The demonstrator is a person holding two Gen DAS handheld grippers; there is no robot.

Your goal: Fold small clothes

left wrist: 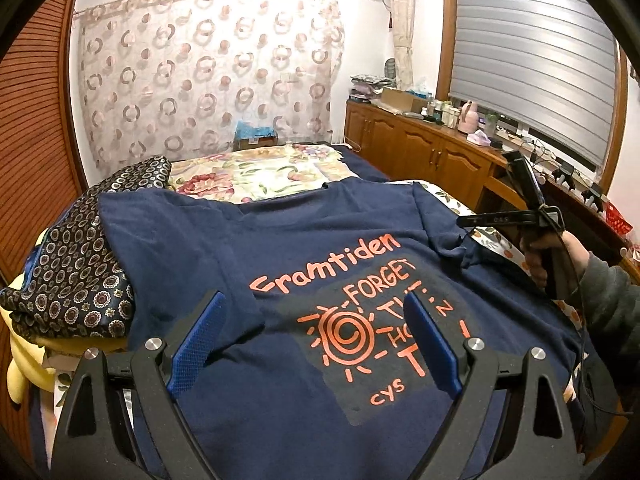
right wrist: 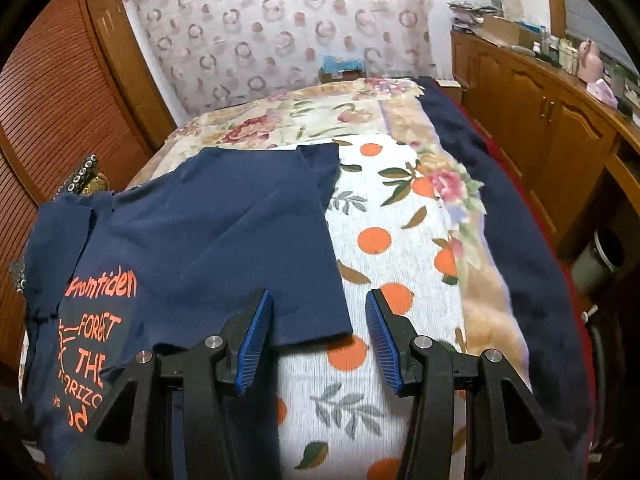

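A navy T-shirt [left wrist: 304, 248] with orange print lies spread on the bed; it also shows in the right wrist view [right wrist: 224, 224]. My left gripper [left wrist: 316, 316] is open and empty, its blue pads above the printed chest. My right gripper [right wrist: 318, 312] is open and empty, its jaws astride the shirt's right sleeve edge [right wrist: 340, 312], just above it. The right gripper also shows in the left wrist view [left wrist: 468, 222], held in a hand at the shirt's right side.
The bed has an orange-print sheet [right wrist: 400, 240] and a floral quilt [left wrist: 272, 172]. A patterned dark cloth [left wrist: 76, 256] and a yellow pillow [left wrist: 24, 360] lie on the left. A dark blanket [right wrist: 520, 240] runs along the right. Wooden cabinets [left wrist: 424, 148] stand at right.
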